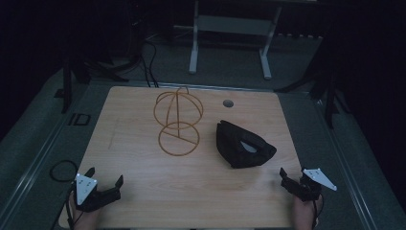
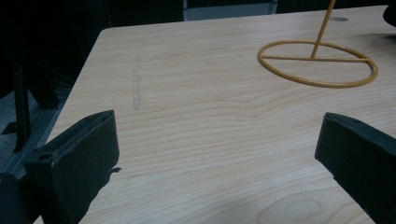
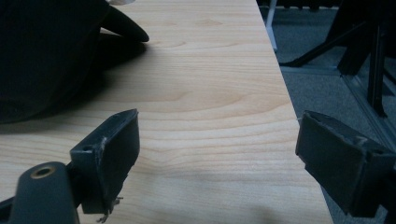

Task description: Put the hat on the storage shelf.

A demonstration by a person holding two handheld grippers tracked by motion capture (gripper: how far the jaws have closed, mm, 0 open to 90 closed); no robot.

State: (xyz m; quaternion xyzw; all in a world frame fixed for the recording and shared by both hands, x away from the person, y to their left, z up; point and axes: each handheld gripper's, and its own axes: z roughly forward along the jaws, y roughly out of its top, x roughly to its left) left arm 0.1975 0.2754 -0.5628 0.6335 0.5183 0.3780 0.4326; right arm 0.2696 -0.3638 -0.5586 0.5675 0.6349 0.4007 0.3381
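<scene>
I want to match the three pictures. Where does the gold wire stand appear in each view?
High view: the gold wire stand stands upright at the table's centre, left of the black cap.
Left gripper view: its ring base lies at upper right, the stem rising out of frame.
Right gripper view: not in it.
Shared landmark: the wooden table.

One marking legible, the characters "ID" in dark outline on the grey floor strip (image 1: pixel 79 119) beside the table's left edge, ahead of and outboard of my left jaws, no lettering readable on anything else near or between my jaws
</scene>
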